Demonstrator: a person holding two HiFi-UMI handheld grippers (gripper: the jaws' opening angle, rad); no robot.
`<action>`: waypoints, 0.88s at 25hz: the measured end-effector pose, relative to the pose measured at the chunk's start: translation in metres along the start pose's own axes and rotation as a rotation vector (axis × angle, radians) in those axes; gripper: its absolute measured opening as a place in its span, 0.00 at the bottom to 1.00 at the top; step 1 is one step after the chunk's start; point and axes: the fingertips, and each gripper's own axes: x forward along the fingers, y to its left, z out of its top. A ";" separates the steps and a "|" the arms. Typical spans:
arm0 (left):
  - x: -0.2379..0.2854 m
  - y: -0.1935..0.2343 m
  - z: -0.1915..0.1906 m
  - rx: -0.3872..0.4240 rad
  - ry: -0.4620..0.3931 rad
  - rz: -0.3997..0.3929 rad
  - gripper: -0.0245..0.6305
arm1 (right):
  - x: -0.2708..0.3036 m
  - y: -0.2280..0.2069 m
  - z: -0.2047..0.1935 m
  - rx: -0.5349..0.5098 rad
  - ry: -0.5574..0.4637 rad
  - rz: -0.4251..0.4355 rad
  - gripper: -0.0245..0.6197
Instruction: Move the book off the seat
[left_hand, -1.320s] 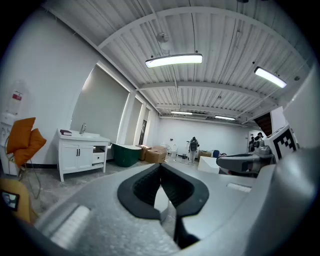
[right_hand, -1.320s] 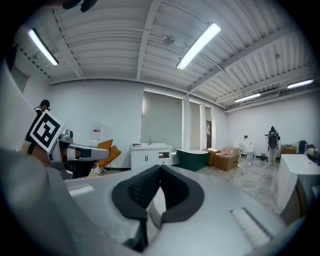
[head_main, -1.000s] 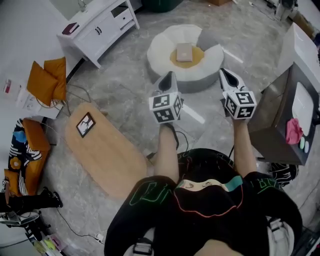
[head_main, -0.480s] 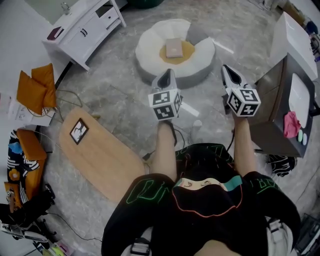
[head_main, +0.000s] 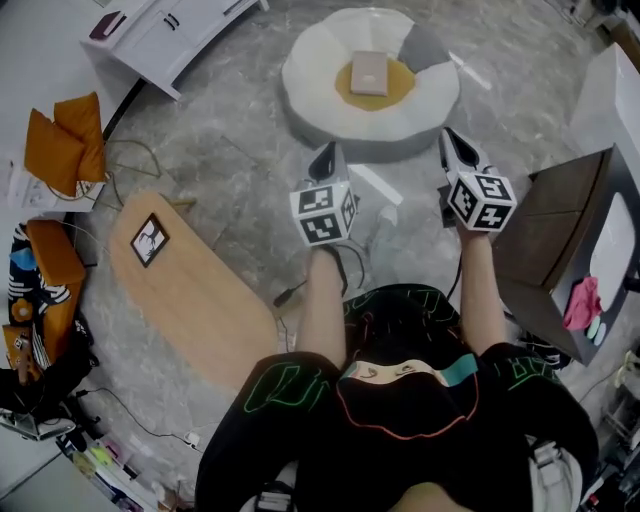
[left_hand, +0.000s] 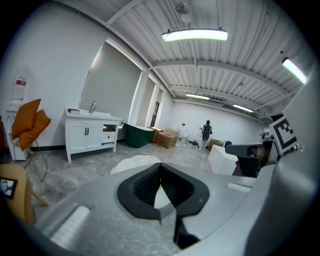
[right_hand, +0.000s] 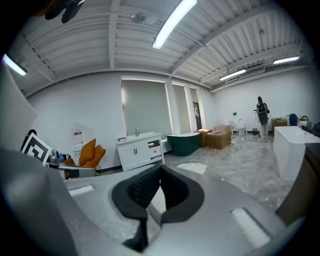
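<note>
Currently, the book (head_main: 369, 72) lies flat on the yellow cushion (head_main: 344, 93) at the centre of the round white seat (head_main: 312, 78), in the upper middle of the head view. Neither tool touches it.

Left gripper (head_main: 329, 152): located just below the seat's lower edge, left of centre frame, apart from the seat. Its own view (left_hand: 161, 165) shows the two dark jaws clenched tip to tip, with nothing held. The white seat (left_hand: 131, 163) shows just beyond them.

Right gripper (head_main: 450, 136): located right of centre frame, beside the seat's lower right rim. Its own view (right_hand: 160, 168) shows the jaws pressed together and empty.

Both grippers point toward the top of the frame, side by side and well apart from each other, each on an outstretched forearm.

Surroundings, head view:
- White cabinet (head_main: 165, 38), upper left corner.
- Orange cushions (head_main: 65, 140), left edge.
- Wooden board (head_main: 195, 300) on the floor, lower left, with a framed picture (head_main: 147, 240) on its upper end.
- Dark box (head_main: 545, 250), right edge, with a pink cloth (head_main: 583, 300) beside it.
</note>
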 end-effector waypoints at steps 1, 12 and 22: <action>0.011 0.006 -0.003 -0.001 0.023 0.008 0.05 | 0.017 -0.002 -0.001 0.011 0.015 0.011 0.04; 0.151 0.030 0.008 -0.012 0.132 0.031 0.05 | 0.154 -0.086 0.011 0.112 0.058 0.021 0.04; 0.241 0.033 0.060 -0.045 0.103 0.010 0.05 | 0.220 -0.143 0.074 0.129 0.004 0.016 0.04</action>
